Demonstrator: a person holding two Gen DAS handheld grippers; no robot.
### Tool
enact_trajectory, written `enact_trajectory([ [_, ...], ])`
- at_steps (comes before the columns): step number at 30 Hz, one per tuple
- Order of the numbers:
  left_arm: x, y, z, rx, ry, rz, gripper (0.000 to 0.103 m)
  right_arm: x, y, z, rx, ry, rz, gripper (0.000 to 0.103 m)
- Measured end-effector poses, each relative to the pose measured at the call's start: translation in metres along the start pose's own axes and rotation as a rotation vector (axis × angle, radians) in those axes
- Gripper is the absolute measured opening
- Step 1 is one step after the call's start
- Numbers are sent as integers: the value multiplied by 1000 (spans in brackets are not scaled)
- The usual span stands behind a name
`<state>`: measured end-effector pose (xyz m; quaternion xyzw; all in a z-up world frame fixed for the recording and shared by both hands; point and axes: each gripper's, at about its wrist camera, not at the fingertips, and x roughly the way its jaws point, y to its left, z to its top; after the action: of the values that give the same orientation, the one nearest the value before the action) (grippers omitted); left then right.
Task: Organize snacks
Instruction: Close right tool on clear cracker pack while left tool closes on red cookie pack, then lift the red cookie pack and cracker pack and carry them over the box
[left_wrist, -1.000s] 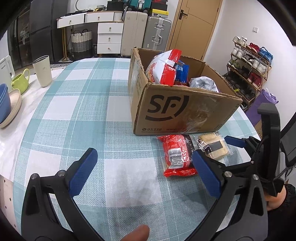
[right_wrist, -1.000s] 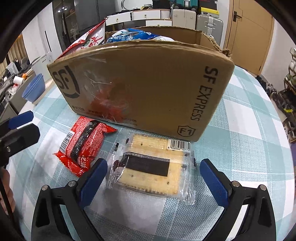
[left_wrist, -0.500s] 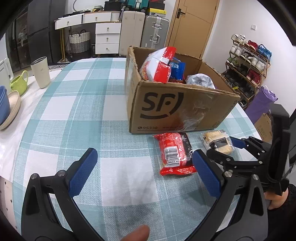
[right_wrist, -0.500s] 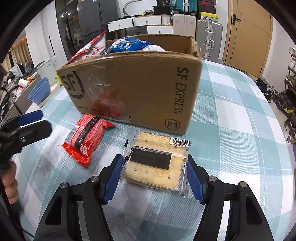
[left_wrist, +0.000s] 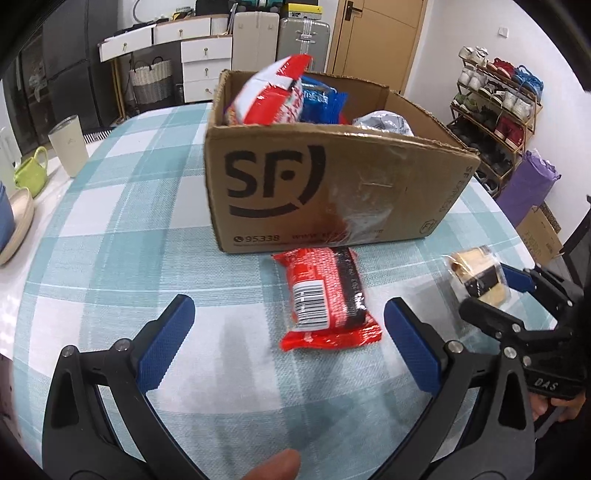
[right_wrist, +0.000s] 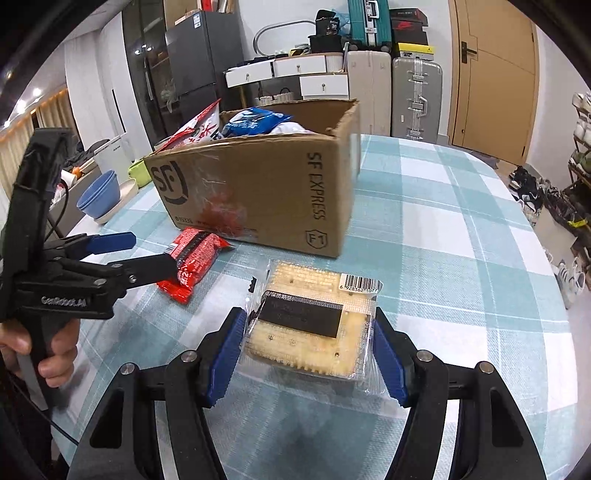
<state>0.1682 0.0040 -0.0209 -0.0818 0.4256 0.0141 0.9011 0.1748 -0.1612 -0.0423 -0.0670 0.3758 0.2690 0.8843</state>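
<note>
While our right gripper (right_wrist: 308, 356) clamps the clear-wrapped cracker pack (right_wrist: 314, 317) just above the checked tablecloth (right_wrist: 443, 240), the "SF EXPRESS" box (right_wrist: 258, 195) stands at twelve o'clock. Our left gripper (left_wrist: 288, 336) gapes empty around the red snack packet (left_wrist: 325, 299), pads not touching it.

A cardboard box (left_wrist: 332, 192) is being carried by the worktop (left_wrist: 110, 240), with several snack bags (left_wrist: 280, 96) standing in it. A wrapped snack bar (left_wrist: 325, 299) is lying on the worktop just before the box's front wall. To its right in the left wrist view, a cracker packet (right_wrist: 314, 321) is being held between the pads of the right tongs (right_wrist: 308, 354), clear of the box. The left tongs (left_wrist: 284, 343) are being held wide, near the snack bar. Cups (left_wrist: 68, 146) and bowls (right_wrist: 99, 197) are sitting at the worktop's left edge, well apart from the box.
</note>
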Motion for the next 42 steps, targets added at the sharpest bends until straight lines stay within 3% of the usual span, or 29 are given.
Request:
enact_trajectory([
  [14,27,-27,6,45,49,68,100,-15,-18,-8,48,-41,54,67],
  [17,33,-31,6,47,54,46,93,-18,-19,-8,53,-47,54,67],
  [22,41,-41,8,70,61,43,65,-20,-21,-7,60,-54,55,67],
  [28,42,-50,3,81,43,16,45,-18,-18,-8,54,-49,60,67],
  [42,29,-57,-9,77,-1,-11,42,-29,-11,2,37,-78,46,67],
])
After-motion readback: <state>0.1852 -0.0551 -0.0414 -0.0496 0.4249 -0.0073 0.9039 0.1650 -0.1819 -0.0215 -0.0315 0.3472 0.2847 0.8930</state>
